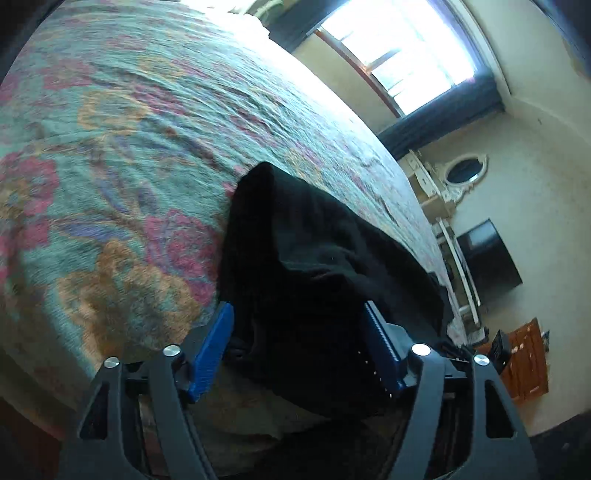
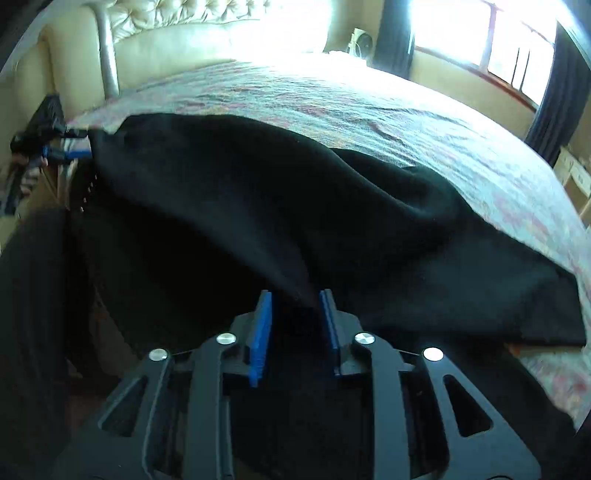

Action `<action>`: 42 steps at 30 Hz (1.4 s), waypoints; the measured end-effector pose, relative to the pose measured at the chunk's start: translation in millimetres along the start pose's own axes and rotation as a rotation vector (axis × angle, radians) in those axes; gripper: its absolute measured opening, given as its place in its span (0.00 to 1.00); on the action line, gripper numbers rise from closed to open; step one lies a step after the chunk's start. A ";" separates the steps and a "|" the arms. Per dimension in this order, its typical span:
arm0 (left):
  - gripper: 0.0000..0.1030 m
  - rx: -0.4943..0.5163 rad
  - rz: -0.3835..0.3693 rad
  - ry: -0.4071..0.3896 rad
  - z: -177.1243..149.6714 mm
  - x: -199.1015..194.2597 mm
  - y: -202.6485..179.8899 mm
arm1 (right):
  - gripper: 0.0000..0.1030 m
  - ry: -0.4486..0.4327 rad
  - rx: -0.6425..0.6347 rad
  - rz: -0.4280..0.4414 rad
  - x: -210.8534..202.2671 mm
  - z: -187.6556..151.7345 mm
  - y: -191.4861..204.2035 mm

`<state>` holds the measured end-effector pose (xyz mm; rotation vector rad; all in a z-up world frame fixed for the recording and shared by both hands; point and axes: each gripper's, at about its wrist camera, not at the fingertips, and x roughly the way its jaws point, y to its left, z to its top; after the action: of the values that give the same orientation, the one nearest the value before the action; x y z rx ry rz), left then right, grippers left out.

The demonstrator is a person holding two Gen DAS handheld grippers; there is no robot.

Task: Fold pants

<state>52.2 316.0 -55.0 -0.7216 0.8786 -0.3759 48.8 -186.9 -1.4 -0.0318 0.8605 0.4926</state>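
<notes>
The black pants [image 2: 258, 192] lie partly on the flowered bedspread [image 2: 369, 110] and hang over its near edge. My right gripper [image 2: 295, 301] is shut on a bunched fold of the pants, held between its blue pads [image 2: 260, 332]. My left gripper [image 1: 297, 314] has the pants [image 1: 314, 258] bunched between its blue pads [image 1: 214, 350], which stand wide apart around the cloth. The left gripper also shows in the right wrist view [image 2: 66, 147], at the far left corner of the pants.
The bedspread [image 1: 129, 147] covers a large bed with a cream tufted headboard [image 2: 166, 33]. Bright windows [image 1: 399, 48] stand beyond the bed. A white dresser with an oval mirror [image 1: 461, 173], a dark screen [image 1: 487, 254] and a wooden cabinet [image 1: 524, 362] line the wall.
</notes>
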 end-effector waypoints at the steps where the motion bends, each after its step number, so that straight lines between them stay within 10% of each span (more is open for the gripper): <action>1: 0.78 -0.067 -0.001 -0.062 -2.4 -13.7 6.9 | 0.55 -0.016 0.103 0.048 -4.6 -1.1 -10.1; 5: 0.78 -0.243 -0.054 -0.184 -16.6 -36.1 6.4 | 0.55 -0.016 0.489 0.251 -1.0 -19.1 -45.9; 9: 0.78 -0.241 -0.049 -0.115 -29.9 -10.0 -30.0 | 0.55 -0.041 0.777 0.383 12.5 -40.6 -69.2; 20: 0.75 -0.380 0.071 -0.118 -32.7 44.3 -41.2 | 0.58 -0.097 0.836 0.354 14.4 -41.1 -66.2; 24: 0.17 -0.341 0.206 -0.130 -22.9 49.6 -38.0 | 0.59 -0.111 0.900 0.353 15.4 -44.8 -76.0; 39: 0.14 -0.447 0.155 -0.129 -28.3 44.1 -17.4 | 0.58 -0.198 1.167 0.374 25.8 -62.5 -84.7; 42: 0.15 -0.452 0.154 -0.129 -27.1 44.4 -17.7 | 0.38 -0.203 1.174 0.337 37.9 -56.1 -88.7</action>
<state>56.7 266.9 -79.1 -1.0734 0.8992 0.0122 67.2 -262.8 -81.0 1.2329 0.8485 0.2336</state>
